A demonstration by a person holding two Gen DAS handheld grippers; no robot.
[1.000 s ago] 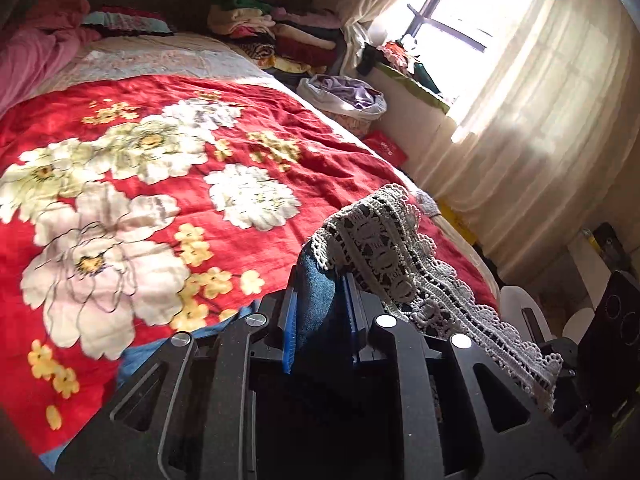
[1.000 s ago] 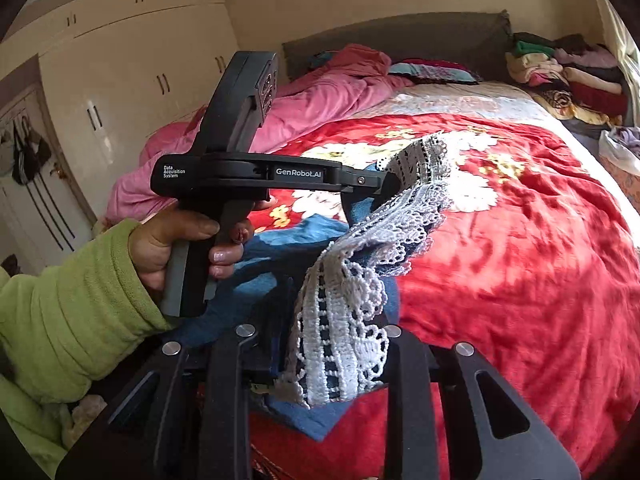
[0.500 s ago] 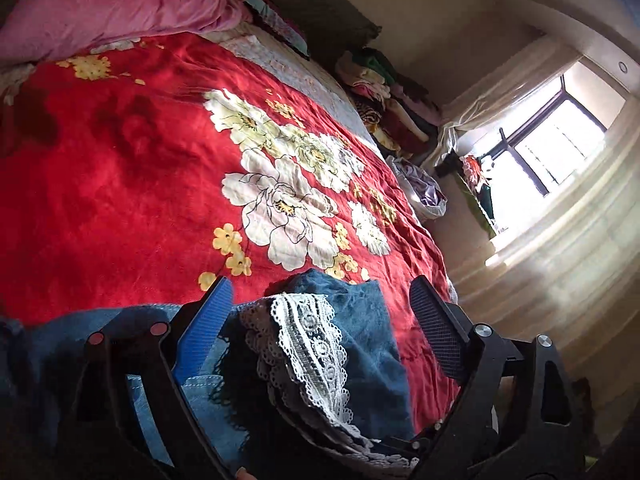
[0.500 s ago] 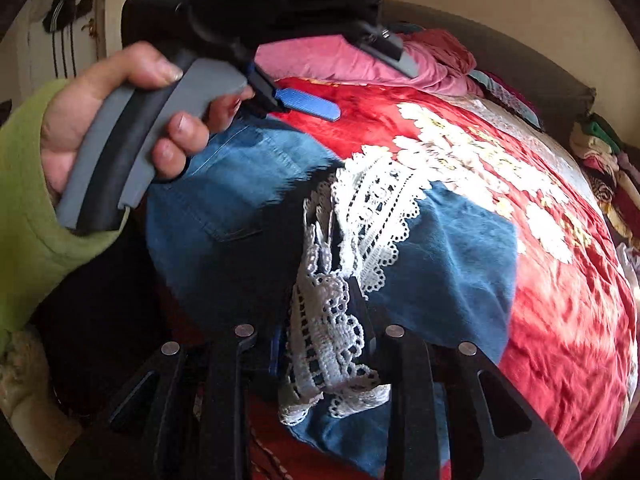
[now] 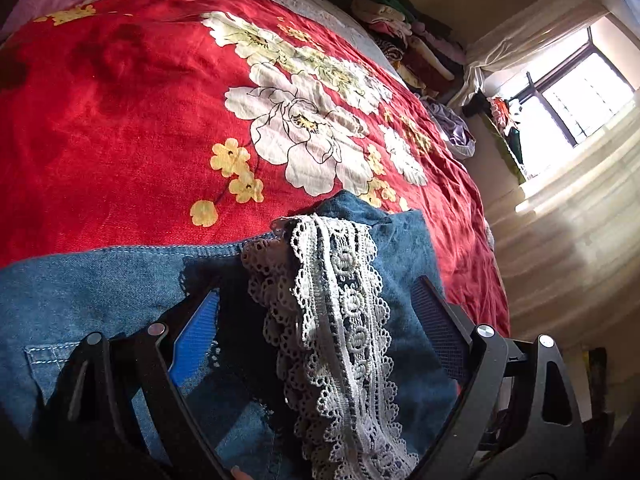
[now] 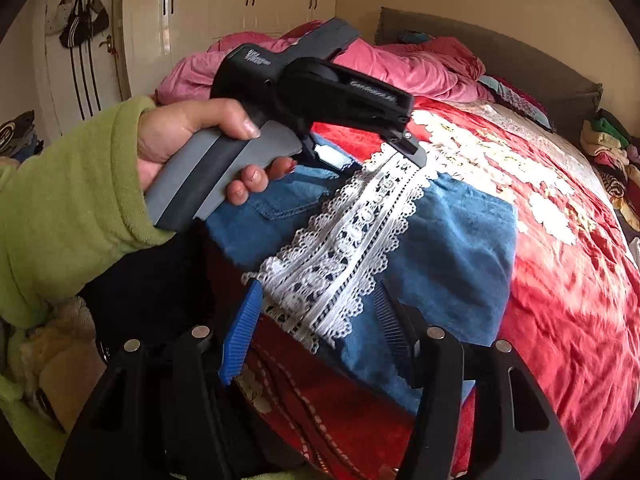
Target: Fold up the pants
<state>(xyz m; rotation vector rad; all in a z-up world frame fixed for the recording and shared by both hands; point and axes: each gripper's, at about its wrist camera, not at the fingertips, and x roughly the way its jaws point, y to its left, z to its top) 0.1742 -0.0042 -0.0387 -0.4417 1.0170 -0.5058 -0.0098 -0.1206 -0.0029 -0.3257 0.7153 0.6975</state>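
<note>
Letting go: left gripper gaping, right gripper just spreading, over soft, limp pants; regripping at lace hem near bed edge.

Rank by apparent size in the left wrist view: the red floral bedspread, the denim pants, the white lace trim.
1. red floral bedspread
2. denim pants
3. white lace trim, which sits nearest the camera, so it looks enlarged

Right wrist view: the left gripper, held in a hand, carries two printed marks in pale lettering on its black body. One sits along the side arm, one as small stacked lines on the rear block. Both are blurred; neither can be read. Left wrist view: no text, label or number visible.
</note>
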